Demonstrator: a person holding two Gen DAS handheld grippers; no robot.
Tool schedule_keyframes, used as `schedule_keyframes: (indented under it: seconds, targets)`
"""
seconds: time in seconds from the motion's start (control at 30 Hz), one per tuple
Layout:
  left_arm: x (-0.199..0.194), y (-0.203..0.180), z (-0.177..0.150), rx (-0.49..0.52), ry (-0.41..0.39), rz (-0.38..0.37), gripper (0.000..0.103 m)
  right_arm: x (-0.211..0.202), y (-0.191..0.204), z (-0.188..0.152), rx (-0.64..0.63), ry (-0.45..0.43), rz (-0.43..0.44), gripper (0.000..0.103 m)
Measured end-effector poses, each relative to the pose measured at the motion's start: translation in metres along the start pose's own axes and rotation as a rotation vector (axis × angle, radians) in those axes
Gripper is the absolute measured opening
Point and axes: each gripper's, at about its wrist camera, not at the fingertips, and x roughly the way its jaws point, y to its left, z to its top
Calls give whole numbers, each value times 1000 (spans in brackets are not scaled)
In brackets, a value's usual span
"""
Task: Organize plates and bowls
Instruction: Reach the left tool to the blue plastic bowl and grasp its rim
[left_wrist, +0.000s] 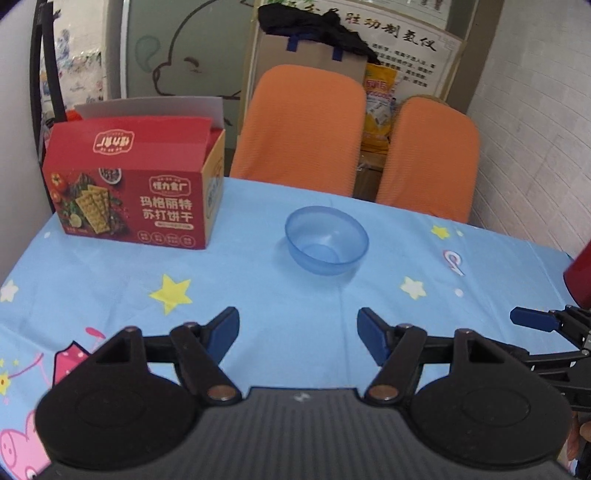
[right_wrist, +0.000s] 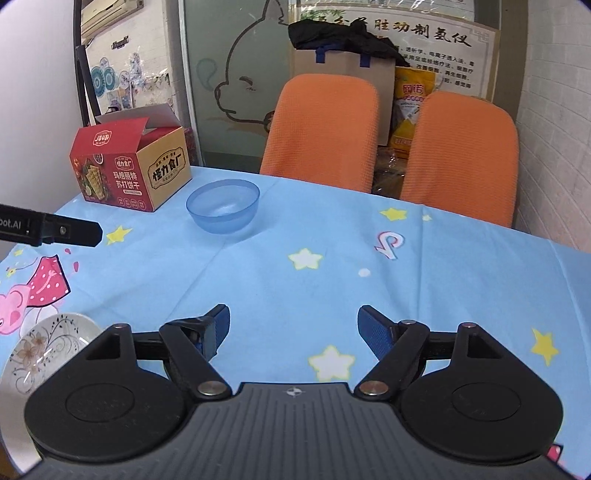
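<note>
A lived-in room, part dining spot, part storeroom: a table (right_wrist: 424, 280) under a cartoon cloth, two orange chairs (right_wrist: 321, 125) tucked at its far edge, a cracker box (right_wrist: 129, 173) at the far left corner, bags (right_wrist: 354, 62) stacked behind, a Chinese poster (right_wrist: 443, 40) and an air conditioner (right_wrist: 110, 18) on the wall.

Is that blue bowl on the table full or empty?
Empty. The bowl stands upright on the tablecloth, and its clear blue bottom shows with nothing inside.
</note>
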Motion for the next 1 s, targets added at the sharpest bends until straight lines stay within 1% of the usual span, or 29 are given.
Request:
schedule_keyframes:
  seconds: [0.1, 0.27, 0.33, 0.43, 0.53, 0.63, 0.8, 0.93, 0.97, 1.0]
  targets:
    - [34, 11, 21, -65, 18, 2, 69, 29, 4, 24, -10, 7, 26, 103]
    - [97, 15, 49, -143, 57, -7, 69, 80, 9, 63, 39, 27, 81, 103]
    - [120, 15, 57, -161, 75, -8, 69, 101, 13, 72, 37, 42, 77, 103]
    - [145, 13, 65, -148, 89, -5, 69, 128, 16, 77, 33, 74, 74, 103]
    - [162, 12, 69, -142, 113, 4, 69, 150, 19, 79, 20, 109, 68, 103]
    - [172, 11, 69, -137, 127, 3, 70, 161, 19, 81, 20, 113, 75, 103]
    - [178, 11, 65, -125, 129, 6, 70, 169, 25, 83, -13, 113, 73, 103]
    - [178, 8, 63, -101, 113, 8, 70, 177, 31, 82, -34, 124, 82, 103]
    - [177, 8, 62, -102, 108, 0, 67, 179, 32, 81, -28, 129, 92, 103]
    - [176, 6, 60, -94, 102, -8, 53, 180, 33, 80, -26, 132, 104, 81]
